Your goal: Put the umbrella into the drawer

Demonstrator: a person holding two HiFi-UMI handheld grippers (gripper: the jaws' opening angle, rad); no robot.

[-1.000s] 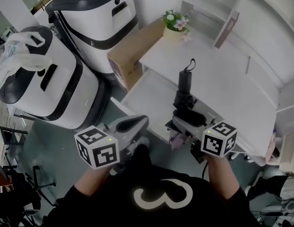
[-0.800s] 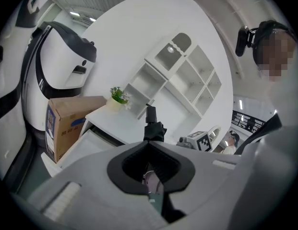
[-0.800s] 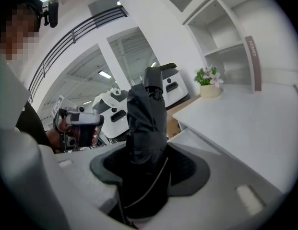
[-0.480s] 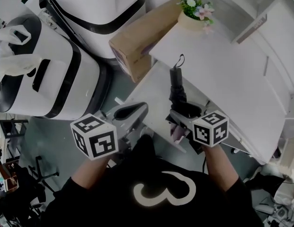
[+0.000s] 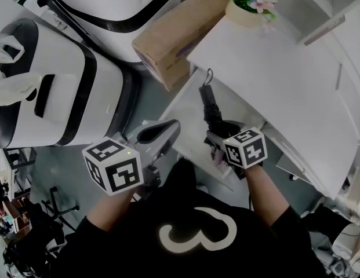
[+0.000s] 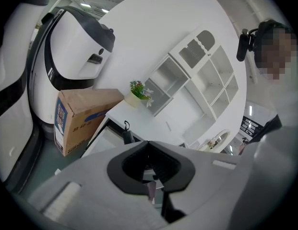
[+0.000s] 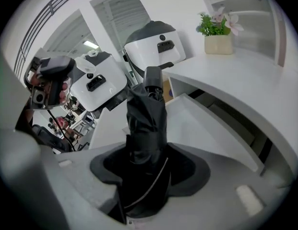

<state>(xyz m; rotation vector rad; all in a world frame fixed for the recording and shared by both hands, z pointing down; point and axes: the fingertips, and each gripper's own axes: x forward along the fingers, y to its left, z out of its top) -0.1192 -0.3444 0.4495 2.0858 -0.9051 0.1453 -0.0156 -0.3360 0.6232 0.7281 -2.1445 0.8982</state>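
A folded black umbrella (image 5: 209, 104) with a wrist loop sticks out of my right gripper (image 5: 219, 133), which is shut on its thick lower part. It hangs tilted over the open white drawer (image 5: 182, 117) pulled out from under the desk. In the right gripper view the umbrella (image 7: 146, 123) fills the jaws and points at the drawer's floor (image 7: 196, 123). My left gripper (image 5: 170, 128) is to the left of the drawer, with its jaw tips together and nothing between them. From the left gripper view (image 6: 148, 143) I see the umbrella (image 6: 127, 135) above the drawer (image 6: 106, 139).
A white desk (image 5: 278, 80) carries a flower pot (image 5: 248, 3). A cardboard box (image 5: 171, 42) leans by the desk's left end. Two large white-and-black machines (image 5: 58, 91) stand to the left. White shelves (image 6: 196, 75) rise behind the desk.
Both grippers have sunk. The right one has tipped further down, bringing the umbrella lower and closer to the open drawer. The left gripper shifted along the drawer's left side.
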